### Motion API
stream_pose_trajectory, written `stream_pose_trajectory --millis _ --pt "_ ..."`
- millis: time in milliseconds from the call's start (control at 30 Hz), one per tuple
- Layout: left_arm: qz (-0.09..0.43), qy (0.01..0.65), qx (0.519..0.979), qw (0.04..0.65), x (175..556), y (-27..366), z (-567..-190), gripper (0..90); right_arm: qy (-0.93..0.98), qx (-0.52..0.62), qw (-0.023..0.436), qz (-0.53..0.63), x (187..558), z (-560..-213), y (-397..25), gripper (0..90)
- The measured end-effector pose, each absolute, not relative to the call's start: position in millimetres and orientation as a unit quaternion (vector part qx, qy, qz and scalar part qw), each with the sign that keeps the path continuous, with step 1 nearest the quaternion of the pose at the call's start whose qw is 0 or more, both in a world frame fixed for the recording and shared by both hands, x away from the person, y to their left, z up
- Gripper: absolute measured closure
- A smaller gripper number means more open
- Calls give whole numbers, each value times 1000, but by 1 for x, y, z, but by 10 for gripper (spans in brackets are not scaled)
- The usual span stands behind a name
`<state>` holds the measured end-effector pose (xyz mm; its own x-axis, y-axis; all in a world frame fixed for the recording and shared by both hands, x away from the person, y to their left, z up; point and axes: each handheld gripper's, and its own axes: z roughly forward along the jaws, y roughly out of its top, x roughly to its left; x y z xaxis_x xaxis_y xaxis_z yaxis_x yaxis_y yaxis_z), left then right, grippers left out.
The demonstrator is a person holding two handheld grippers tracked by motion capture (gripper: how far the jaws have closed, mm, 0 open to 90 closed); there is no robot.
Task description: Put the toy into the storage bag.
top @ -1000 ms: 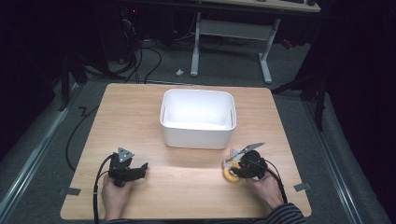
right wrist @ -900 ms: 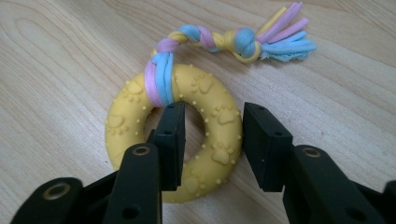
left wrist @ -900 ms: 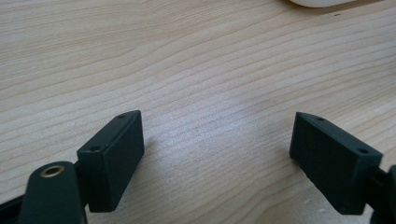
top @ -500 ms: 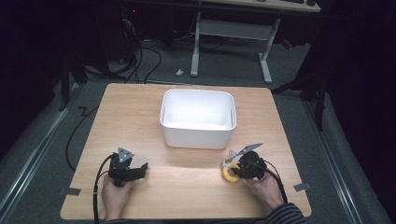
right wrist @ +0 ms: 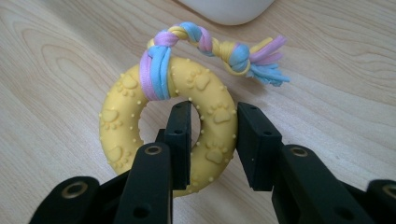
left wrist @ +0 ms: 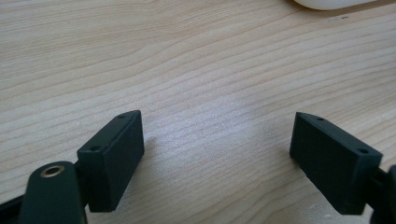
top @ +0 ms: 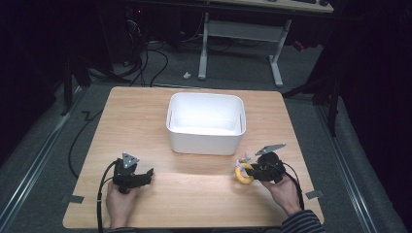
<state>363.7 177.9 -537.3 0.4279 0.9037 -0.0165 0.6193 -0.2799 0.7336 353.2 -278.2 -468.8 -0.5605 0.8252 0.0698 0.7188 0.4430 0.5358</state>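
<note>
Yellow ring toy [right wrist: 168, 126] is the piece in hand, lying on the wooden table [top: 194, 194] at its right front, just in front of the white bin [top: 206, 121]. Going from the left: the left gripper [top: 145, 175] rests low on bare wood, its jaws spread wide with nothing between them. At the right, the right gripper [right wrist: 212, 140] pinches the ring's band, one jaw inside the hole, one outside. A braided pastel rope [right wrist: 219, 46] is knotted to the ring.
</note>
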Motion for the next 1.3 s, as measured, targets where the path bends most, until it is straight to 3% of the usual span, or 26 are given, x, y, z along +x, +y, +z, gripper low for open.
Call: stream_pose_trajectory --millis 467,1300 --pt "209 497 770 341 364 178 -537 181 823 470 137 289 339 -425 -299 677" --pt "210 498 769 342 364 178 -537 181 830 447 138 305 350 -369 -297 678"
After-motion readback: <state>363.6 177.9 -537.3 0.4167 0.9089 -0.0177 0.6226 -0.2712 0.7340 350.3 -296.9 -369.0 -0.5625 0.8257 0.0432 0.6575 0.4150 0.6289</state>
